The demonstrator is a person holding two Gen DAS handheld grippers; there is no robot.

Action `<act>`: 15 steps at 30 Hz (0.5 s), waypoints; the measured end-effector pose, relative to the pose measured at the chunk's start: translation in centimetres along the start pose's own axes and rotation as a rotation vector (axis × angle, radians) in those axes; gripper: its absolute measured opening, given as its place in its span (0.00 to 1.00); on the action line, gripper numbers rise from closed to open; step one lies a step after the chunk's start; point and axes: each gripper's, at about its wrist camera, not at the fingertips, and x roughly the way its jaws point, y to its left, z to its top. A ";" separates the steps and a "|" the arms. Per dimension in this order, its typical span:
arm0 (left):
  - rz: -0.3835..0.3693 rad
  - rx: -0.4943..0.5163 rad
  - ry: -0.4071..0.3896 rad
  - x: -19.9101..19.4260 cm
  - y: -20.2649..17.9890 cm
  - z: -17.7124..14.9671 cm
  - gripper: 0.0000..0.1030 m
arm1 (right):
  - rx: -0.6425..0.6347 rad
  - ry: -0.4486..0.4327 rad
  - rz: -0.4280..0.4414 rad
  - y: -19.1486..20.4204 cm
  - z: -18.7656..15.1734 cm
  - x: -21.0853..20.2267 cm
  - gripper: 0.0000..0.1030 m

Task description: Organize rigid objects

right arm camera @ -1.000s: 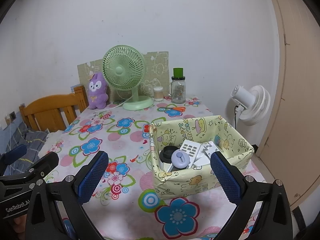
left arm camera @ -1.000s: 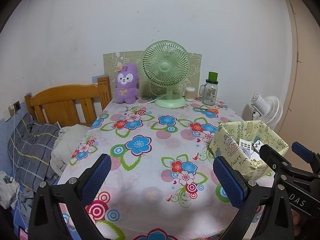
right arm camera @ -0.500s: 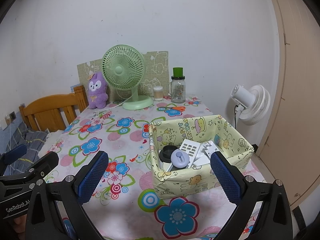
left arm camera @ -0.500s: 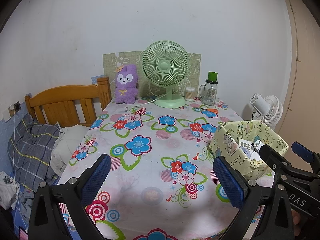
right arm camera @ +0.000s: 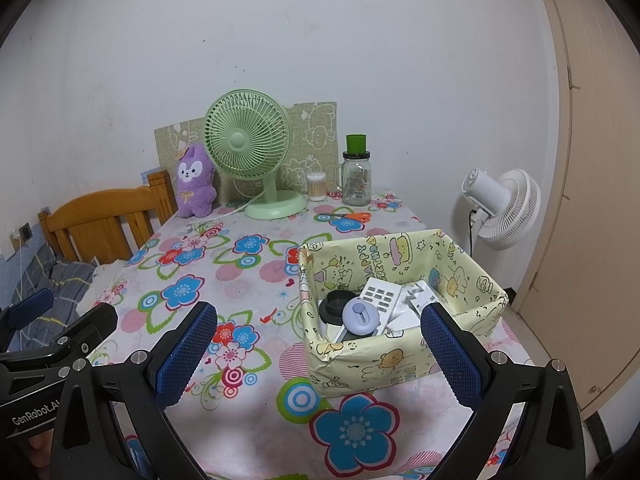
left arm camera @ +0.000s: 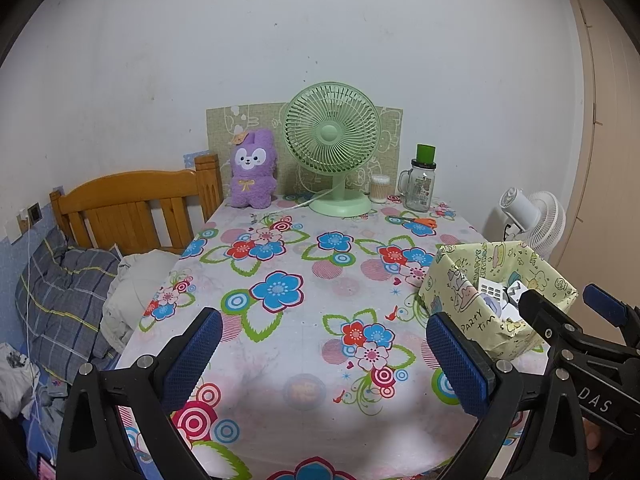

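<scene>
Both tools hover low over the near edge of the desk (right arm camera: pixel 248 280), its cloth printed with bright flowers. The left hand-held gripper (left arm camera: pixel 324 364) has its blue pads spread wide with nothing between them, and the right hand-held gripper (right arm camera: pixel 316 354) is spread the same way, empty.

In the right wrist view, the yellow cartoon-print box (right arm camera: pixel 400 364) sits at centre right, its long axis running from lower left to upper right. Inside it a white remote (right arm camera: pixel 380 296) lies with its long axis pointing toward the upper right, buttons up. Touching its near end is a round lilac gadget (right arm camera: pixel 360 316), and just beside that a black round lid (right arm camera: pixel 334 304). A white plug-like piece (right arm camera: pixel 418 300) lies to the right of the remote.

At the upper middle of the frame stand a green fan (right arm camera: pixel 248 144), a purple plush (right arm camera: pixel 194 184) and a glass jar (right arm camera: pixel 356 180); orange scissors (right arm camera: pixel 354 216) lie in front of the jar.
</scene>
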 end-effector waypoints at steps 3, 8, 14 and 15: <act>-0.004 -0.003 0.001 0.0 0.0 0.0 1.00 | -0.001 0.000 -0.002 0.0 0.0 0.1 1.00; -0.003 -0.002 -0.001 0.0 0.0 0.0 1.00 | 0.000 0.000 0.000 0.0 0.0 0.1 1.00; -0.005 -0.002 -0.001 0.1 0.0 0.0 1.00 | -0.001 0.003 -0.001 0.0 0.0 0.1 1.00; -0.006 -0.003 0.000 0.2 0.0 0.0 1.00 | -0.001 0.003 -0.002 0.1 0.0 0.1 1.00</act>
